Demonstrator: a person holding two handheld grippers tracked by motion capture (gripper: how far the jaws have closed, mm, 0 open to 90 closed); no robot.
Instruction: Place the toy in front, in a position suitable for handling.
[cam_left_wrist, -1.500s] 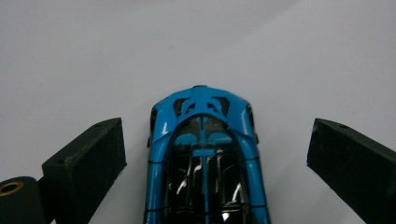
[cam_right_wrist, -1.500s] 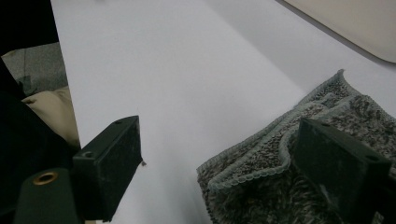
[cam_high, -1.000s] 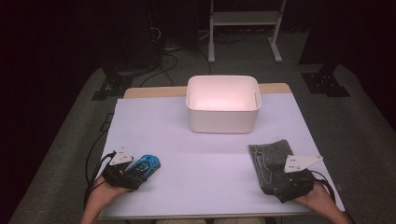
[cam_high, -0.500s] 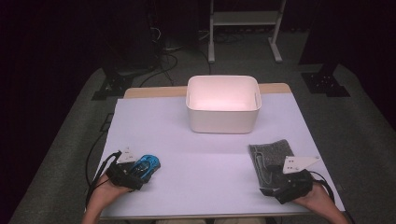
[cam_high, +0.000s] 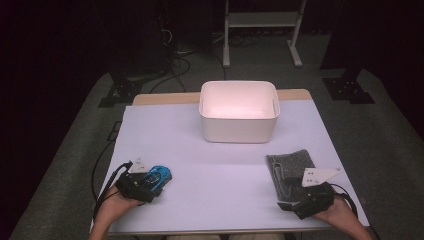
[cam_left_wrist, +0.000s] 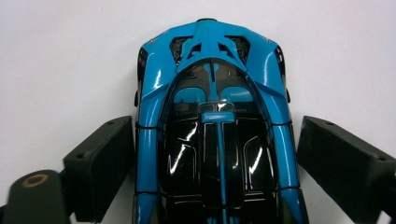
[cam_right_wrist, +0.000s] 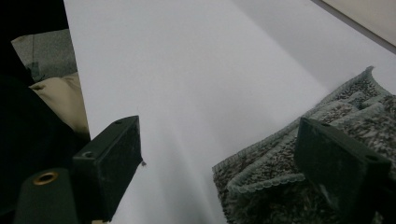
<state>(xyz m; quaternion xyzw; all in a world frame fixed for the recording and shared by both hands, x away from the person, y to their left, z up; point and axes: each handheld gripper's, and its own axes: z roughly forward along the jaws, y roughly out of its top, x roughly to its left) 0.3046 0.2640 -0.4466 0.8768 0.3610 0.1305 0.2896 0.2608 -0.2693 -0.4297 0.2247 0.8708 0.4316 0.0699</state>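
Note:
A blue and black toy car (cam_high: 160, 175) sits near the table's front left. My left gripper (cam_high: 150, 181) reaches over it from behind. In the left gripper view the car (cam_left_wrist: 215, 84) lies lengthwise between the two black pads (cam_left_wrist: 100, 163), which stand close to its sides. The jaws have just been closing, and a thin gap still shows on the right. At the front right, my right gripper (cam_high: 284, 192) is open over the near edge of a folded grey towel (cam_high: 290, 162). One pad (cam_right_wrist: 336, 163) hovers above the towel (cam_right_wrist: 280, 172), the other above bare table.
A white plastic bin (cam_high: 239, 111) stands at the back centre of the white-covered table (cam_high: 220, 165). Dark floor, stands and cables surround the table. The person's trouser leg shows past the table edge in the right gripper view.
The left gripper has edged slightly onto the car. The right gripper and the towel look the same.

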